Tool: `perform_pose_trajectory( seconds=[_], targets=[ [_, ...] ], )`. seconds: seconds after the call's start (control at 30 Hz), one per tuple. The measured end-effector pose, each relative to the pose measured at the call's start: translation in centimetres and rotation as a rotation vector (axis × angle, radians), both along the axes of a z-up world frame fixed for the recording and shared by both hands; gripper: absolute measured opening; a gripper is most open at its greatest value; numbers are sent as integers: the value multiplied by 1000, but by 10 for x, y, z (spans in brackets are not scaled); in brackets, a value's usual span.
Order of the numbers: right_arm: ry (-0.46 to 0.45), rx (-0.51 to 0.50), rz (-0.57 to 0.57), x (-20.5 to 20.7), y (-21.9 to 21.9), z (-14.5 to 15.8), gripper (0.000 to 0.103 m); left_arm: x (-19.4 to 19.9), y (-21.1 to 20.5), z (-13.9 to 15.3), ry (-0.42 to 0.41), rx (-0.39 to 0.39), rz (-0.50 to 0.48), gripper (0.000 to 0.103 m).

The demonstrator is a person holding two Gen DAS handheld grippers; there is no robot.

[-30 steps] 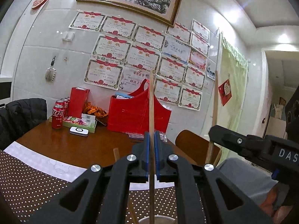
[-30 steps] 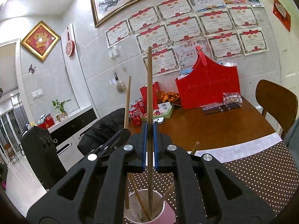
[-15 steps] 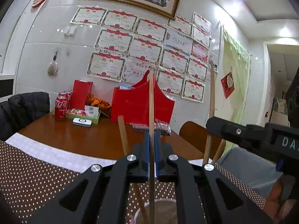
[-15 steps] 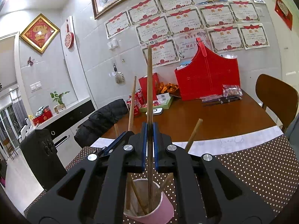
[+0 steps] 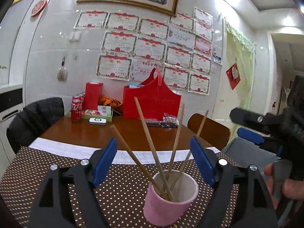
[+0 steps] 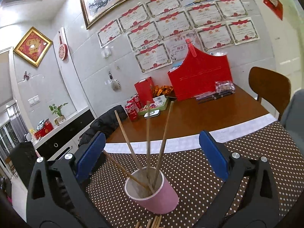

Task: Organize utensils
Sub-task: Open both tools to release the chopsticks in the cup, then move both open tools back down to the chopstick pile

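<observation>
A pink paper cup (image 5: 163,209) (image 6: 163,199) stands on the dotted mat and holds several wooden chopsticks (image 5: 148,133) (image 6: 165,133) that lean apart. My left gripper (image 5: 153,159) is just behind the cup. Its jaws are opening, and the sticks rise between the blue pads without touching either one. My right gripper (image 6: 152,155) faces the cup from the other side. Its jaws are also opening around the free-standing sticks. In the left wrist view the right gripper (image 5: 234,122) shows at the right edge, with a hand (image 5: 285,188) below it.
The brown dotted mat (image 5: 38,171) covers the near end of a wooden table (image 6: 209,114). At the far end are a red bag (image 6: 201,77), cola cans (image 5: 76,109) and a snack tray. More chopsticks (image 6: 152,223) lie by the cup. A wooden chair (image 6: 269,87) and a jacket-draped chair (image 5: 36,117) flank the table.
Both grippers were shut on an upright chopstick each and have spread wide. The released sticks now lean in the cup. Both grippers have drawn back, so the whole cup shows.
</observation>
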State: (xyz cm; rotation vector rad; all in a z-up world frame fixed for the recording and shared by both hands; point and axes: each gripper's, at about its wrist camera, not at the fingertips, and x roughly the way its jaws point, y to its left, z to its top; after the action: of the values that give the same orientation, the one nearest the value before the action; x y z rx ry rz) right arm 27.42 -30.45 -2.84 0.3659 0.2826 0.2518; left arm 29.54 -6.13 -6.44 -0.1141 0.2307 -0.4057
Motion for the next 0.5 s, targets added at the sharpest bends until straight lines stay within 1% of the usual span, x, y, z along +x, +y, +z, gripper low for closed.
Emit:
perform_pose_trajectory(
  seconds=[0.13, 0.23, 0.37, 0.5],
  targets=[
    [13, -13, -19, -21, -1, 4, 97, -26, 9, 15, -7, 7, 10, 78],
    [38, -38, -25, -37, 1, 7, 97, -44, 13, 24, 0, 37, 30, 78],
    [74, -79, -21, -58, 5, 6, 97, -66, 17, 27, 44, 86, 55, 80],
    [152, -107, -13, -76, 7, -5, 97, -86, 19, 20, 103, 143, 80, 80]
  ],
)
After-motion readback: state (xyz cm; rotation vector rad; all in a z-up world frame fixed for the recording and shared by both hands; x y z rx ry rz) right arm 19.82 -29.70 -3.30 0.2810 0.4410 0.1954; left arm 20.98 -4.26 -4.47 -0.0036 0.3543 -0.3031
